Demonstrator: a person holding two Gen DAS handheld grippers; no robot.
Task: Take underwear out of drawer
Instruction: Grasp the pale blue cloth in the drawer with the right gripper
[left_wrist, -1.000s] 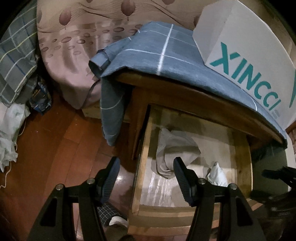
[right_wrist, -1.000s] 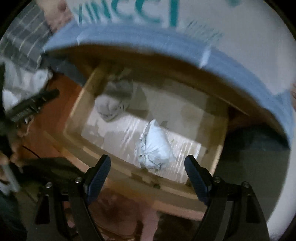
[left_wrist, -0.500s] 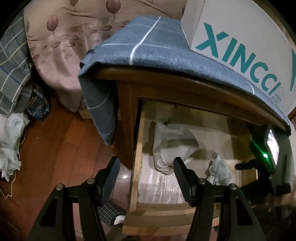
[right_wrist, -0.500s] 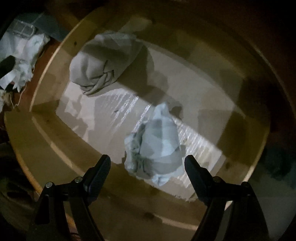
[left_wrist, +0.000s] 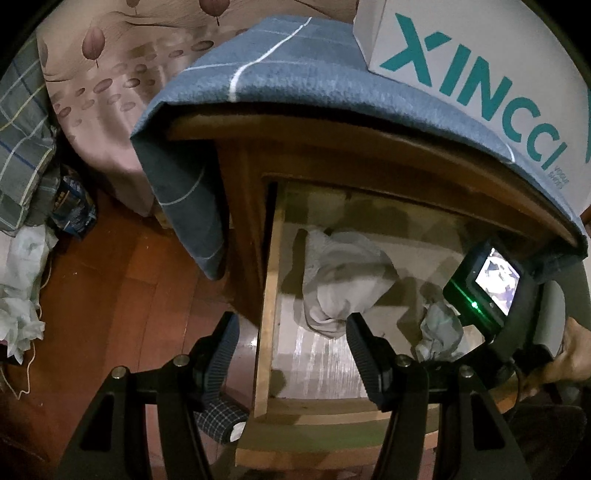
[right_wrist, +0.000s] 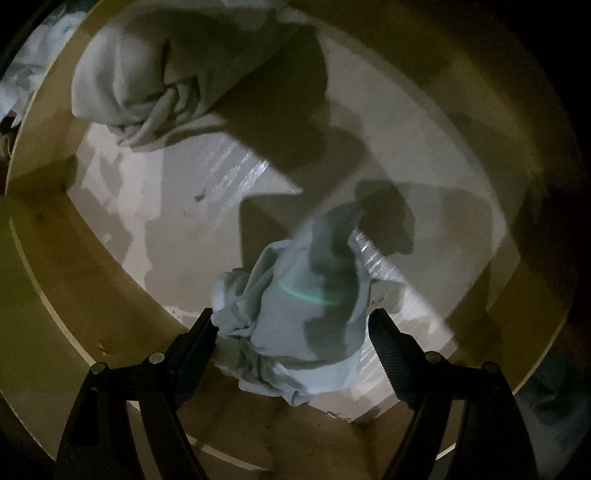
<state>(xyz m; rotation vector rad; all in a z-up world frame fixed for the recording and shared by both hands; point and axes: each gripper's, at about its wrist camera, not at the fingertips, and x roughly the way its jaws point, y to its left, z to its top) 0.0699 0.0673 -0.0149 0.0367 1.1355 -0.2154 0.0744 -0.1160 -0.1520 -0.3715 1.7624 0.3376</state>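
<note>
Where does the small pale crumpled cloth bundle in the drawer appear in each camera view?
Left wrist view: small pale crumpled cloth bundle lies lower right, beside the right gripper's lit screen.
Right wrist view: it sits bottom centre, between the open gripper fingers.
Shared landmark: larger grey cloth bundle.

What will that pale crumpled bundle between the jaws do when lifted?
The pale crumpled underwear will probably sag and unfurl, since it lies in loose folds. It looks light: thin cloth. It may snag little on the smooth drawer floor.
</note>
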